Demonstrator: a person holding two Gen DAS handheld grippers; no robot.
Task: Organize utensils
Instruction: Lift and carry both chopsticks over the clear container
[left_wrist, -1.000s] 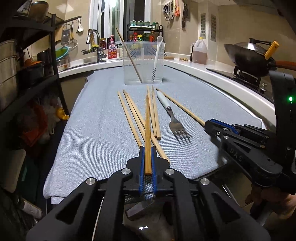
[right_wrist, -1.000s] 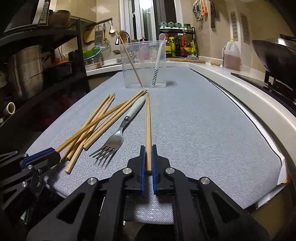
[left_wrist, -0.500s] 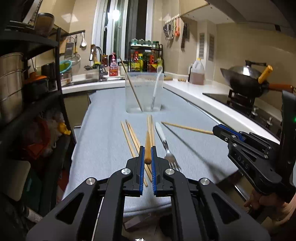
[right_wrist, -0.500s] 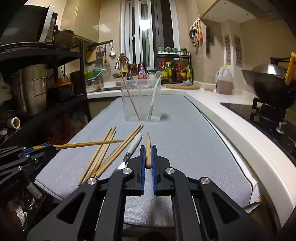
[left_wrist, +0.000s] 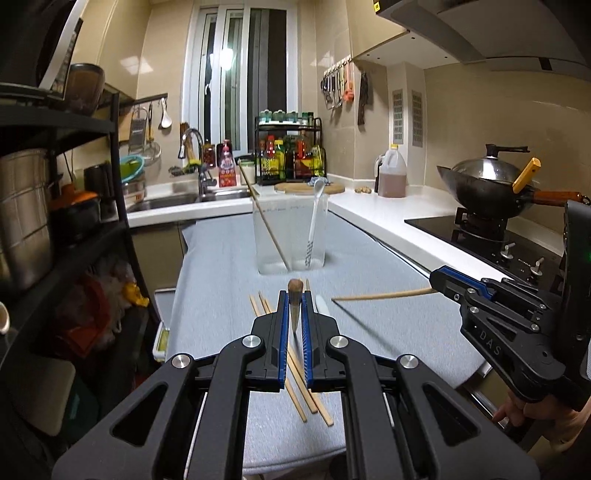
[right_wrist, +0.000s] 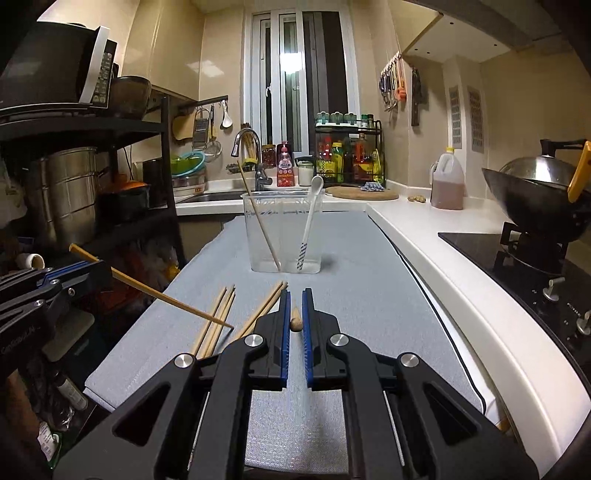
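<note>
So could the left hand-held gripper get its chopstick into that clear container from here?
Probably yes: the left hand-held gripper grips a chopstick, and only bare cloth lies before the open-topped container.

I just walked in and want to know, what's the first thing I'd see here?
Two black tongs, each pinching one wooden chopstick above the grey cloth: the left tongs hold a chopstick pointing at you, the right tongs another. Behind stands a clear container holding a chopstick and a white spoon. More chopsticks lie loose on the cloth.
</note>
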